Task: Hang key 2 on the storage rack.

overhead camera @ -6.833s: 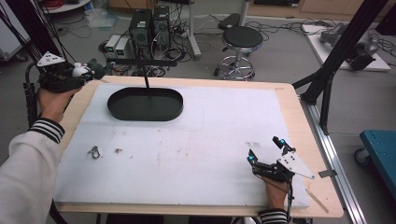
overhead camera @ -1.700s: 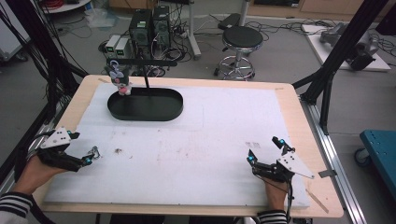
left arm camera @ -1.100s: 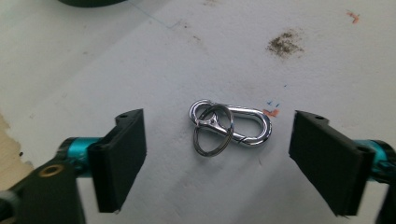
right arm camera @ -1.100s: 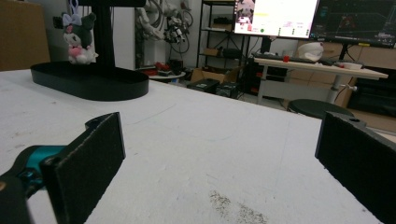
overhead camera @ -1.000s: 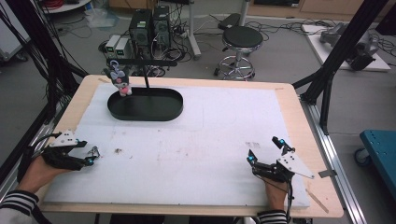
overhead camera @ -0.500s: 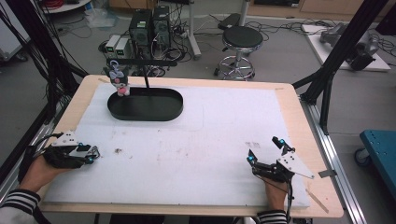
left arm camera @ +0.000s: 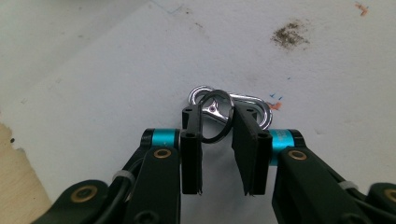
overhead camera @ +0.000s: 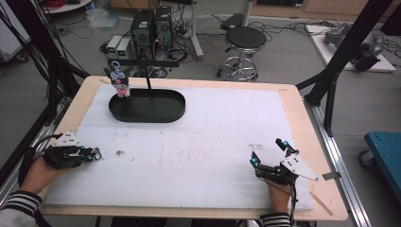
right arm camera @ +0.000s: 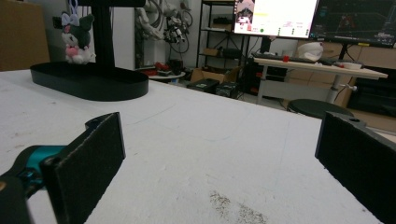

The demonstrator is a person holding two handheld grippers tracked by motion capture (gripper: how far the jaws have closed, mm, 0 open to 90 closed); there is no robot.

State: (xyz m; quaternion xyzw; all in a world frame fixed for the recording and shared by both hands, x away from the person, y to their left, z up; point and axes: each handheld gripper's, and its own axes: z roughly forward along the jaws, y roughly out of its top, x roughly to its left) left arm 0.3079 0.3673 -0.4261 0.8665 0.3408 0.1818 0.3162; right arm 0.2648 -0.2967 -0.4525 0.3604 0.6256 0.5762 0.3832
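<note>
High view: the left gripper (overhead camera: 94, 153) sits low at the near left edge of the bench (overhead camera: 293, 101), well this side of the black tray (overhead camera: 146, 106). Something small and shiny glints at its tip, too tiny here to name. The plush toy (overhead camera: 118, 81) hangs from the stand (overhead camera: 147, 78) over the far left end of that tray. The right gripper (overhead camera: 268, 155) rests far off to the right of the tray, near the front edge, jaws spread, nothing between them.

Left gripper view: here's the action. The metal clasp (left arm camera: 252, 102) lies flat on the white mat (left arm camera: 93, 70), and its dark ring (left arm camera: 215, 116) stands up between the two pads (left arm camera: 245, 135). The jaws have just been closing in, and the ring looks caught between them, thin edge only. Risky: a ring that slim could twist or pop out, leaving the clasp behind on the mat when the hand lifts. Part of the clasp is hidden behind the pads, so how the ring joins it is hard to make out.

Right gripper view: jaws wide apart over bare mat, the tray, stand and toy in the distance to the left. No clasp here; a faint stain in the foreground.
</note>
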